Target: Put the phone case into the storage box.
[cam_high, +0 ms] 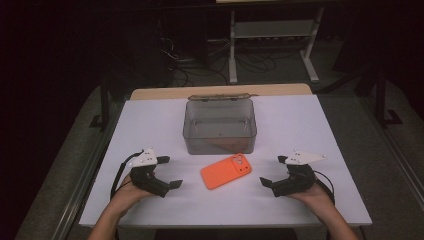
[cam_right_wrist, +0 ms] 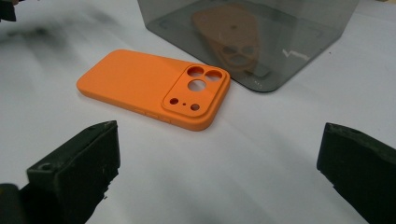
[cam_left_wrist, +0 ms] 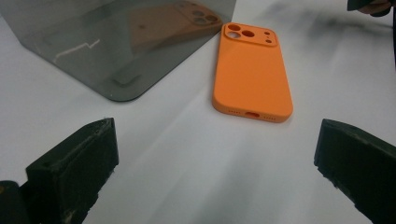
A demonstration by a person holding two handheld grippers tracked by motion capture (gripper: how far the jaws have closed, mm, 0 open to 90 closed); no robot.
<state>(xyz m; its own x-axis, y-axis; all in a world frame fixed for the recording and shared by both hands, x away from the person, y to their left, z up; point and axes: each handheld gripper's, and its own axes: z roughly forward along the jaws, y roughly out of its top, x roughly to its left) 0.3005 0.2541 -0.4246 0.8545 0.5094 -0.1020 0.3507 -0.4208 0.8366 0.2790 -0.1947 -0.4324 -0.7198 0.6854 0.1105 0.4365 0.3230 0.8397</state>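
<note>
Orange phone case [cam_high: 226, 171] lying flat at centre of the high view, camera cut-outs up, just below the smoky grey box [cam_high: 220, 126], close to its front wall, perhaps touching. Left gripper [cam_high: 169, 172] at lower left, jaws spread wide, nothing between them; right gripper [cam_high: 272, 171] at lower right, jaws equally wide and empty, both resting on the white table [cam_high: 150, 120]. Likely step: picking up the case, probably for the open box. Best approached along the long sides, where a grip across the narrow width looks surest; soft shell, so a light squeeze, not a crush. Lying flush on the table, so sliding one pad under an edge or tipping it against the box wall may be needed. From the right gripper view, case at upper left, camera end nearest the box. No brand, label or readable writing anywhere; only a pale scratch-like glint on the box wall.
</note>
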